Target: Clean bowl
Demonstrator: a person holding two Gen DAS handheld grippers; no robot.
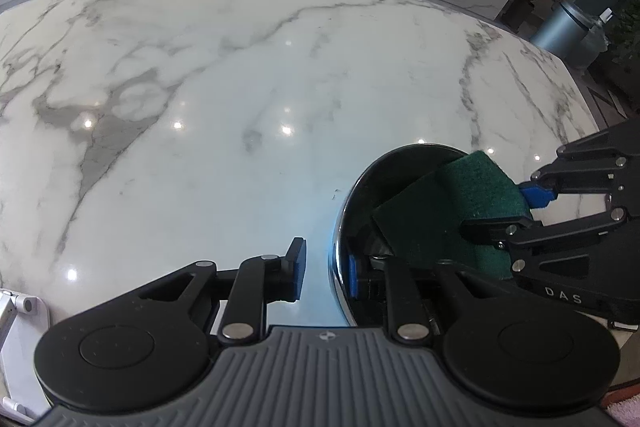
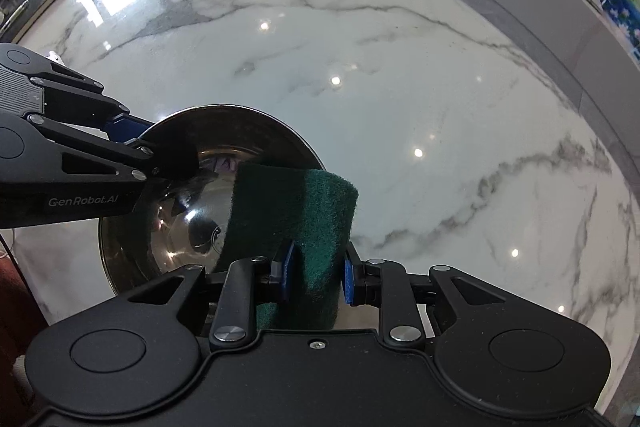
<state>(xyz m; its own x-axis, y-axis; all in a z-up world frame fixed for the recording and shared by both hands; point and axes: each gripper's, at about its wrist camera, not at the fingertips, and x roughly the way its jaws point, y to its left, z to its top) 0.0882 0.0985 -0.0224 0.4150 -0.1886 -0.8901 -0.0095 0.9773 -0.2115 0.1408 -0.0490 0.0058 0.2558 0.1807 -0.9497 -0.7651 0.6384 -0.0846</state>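
- Bowl: steel, round, mouth up on the marble counter. Being round, it has no long axis to report. The inside reads shiny; no soil can be made out.
- Left tongs: they straddle the bowl's rim, one finger outside and one inside. The outer pad stands off the rim with a gap showing, so the jaws are spread and not clamping. The counter alone carries the bowl.
- Right tongs: pressed on a green scouring pad, pinching it near its lower end.
- Pad: its long axis runs from the jaws away into the bowl. The free end curls over and hangs above the inner wall on the side opposite the left tongs. Contact with the steel cannot be confirmed.
- Key relation: the bowl's hollow lies directly ahead of and below the right tongs, which point steeply down. The pad is already inside the rim line. The right hand is the working hand; the left sits at the rim as a brace.
- Judgement: scrubbing is in hand. With the rim unclamped, the bowl may skid or spin under the pad's push.
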